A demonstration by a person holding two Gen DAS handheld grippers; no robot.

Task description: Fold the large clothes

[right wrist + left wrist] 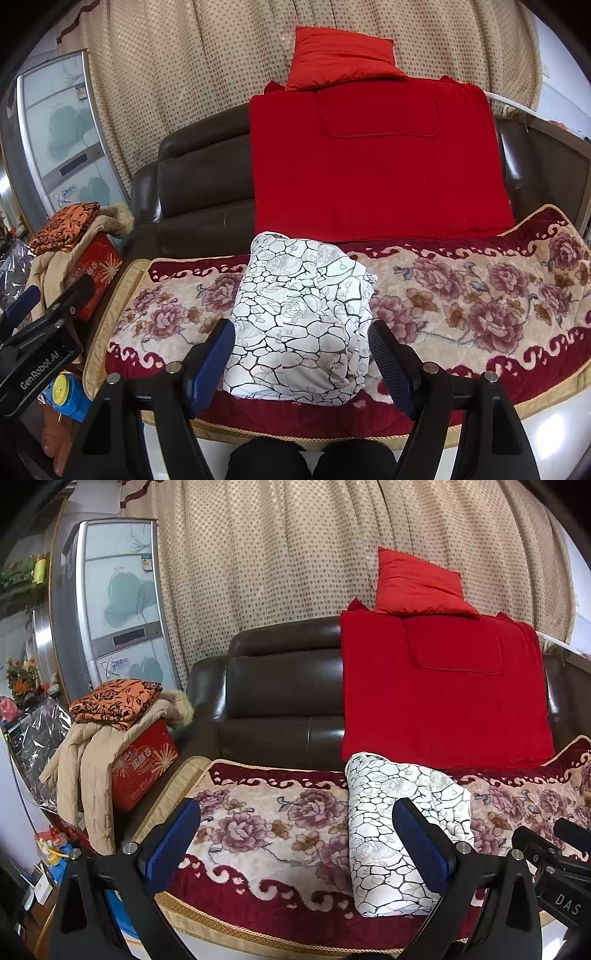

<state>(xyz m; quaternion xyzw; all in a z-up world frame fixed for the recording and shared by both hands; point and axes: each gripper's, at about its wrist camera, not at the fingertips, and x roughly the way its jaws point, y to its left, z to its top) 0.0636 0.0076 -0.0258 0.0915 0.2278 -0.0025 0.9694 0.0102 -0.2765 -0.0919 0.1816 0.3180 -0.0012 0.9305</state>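
1. Left wrist view, room and edges: floral cover (280, 823) spread over the seat of a dark leather sofa (280, 698); its gold-trimmed front edge runs just ahead of the tongs. Bare floral surface lies open to the left of the garment. Beyond the sofa's left end sits a red box (144, 764) draped with a beige coat (85, 760) and topped by an orange patterned cloth (114, 699).
2. Left wrist view, task item: white garment (399, 830) with a dark crackle-and-rose print, folded into a compact bundle, lying on the cover's right half, near the foot of a red blanket (439, 690) hung over the backrest. A red pillow (417, 583) rests on top of the backrest.
3. Left wrist view, pose: left tongs (295, 843) held level over the cover's front edge, jaws wide apart, nothing between them; the right-hand blue pad overlaps the garment's lower edge in view, contact not discernible.
4. Right wrist view, room and edges: cover (480, 295) lies open to the right of the bundle; front trim close to the tongs.
5. Right wrist view, task item: garment (303, 314) centred, rounded, layers showing at its right side.
6. Right wrist view, pose: right tongs (301, 363) jaws apart, flanking the bundle's near end without clamping it.
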